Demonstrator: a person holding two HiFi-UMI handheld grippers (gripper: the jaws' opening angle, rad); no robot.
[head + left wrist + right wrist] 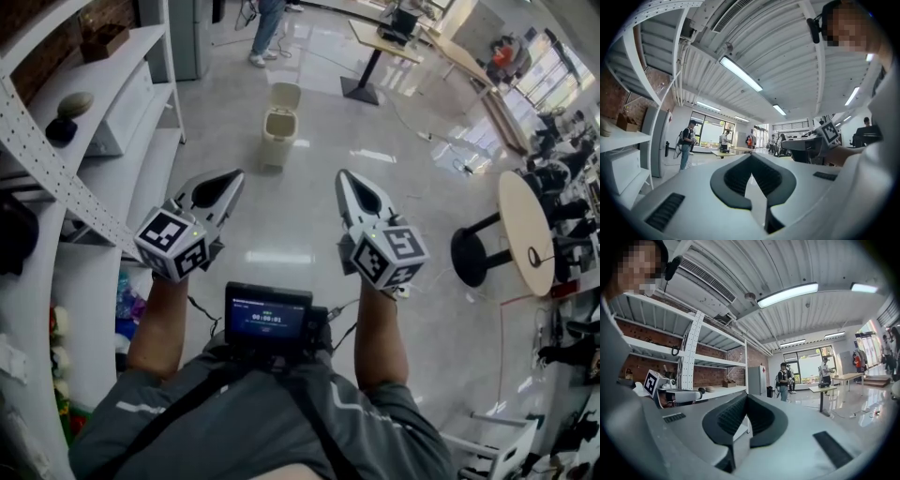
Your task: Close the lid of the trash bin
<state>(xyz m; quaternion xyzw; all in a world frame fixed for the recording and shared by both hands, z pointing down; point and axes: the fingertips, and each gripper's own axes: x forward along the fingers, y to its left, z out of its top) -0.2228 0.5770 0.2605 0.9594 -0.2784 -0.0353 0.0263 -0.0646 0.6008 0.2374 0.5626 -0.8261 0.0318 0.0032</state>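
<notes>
Both tools are pinched closed on nothing: the left gripper [232,176] and right gripper [345,178] point forward side by side. The trash bin [277,134] stands on the floor [309,225] well ahead of their tips, between the 2 and slightly toward the left one, which looks marginally nearer. Its lid [285,95] stands raised on the bin's far side.
</notes>
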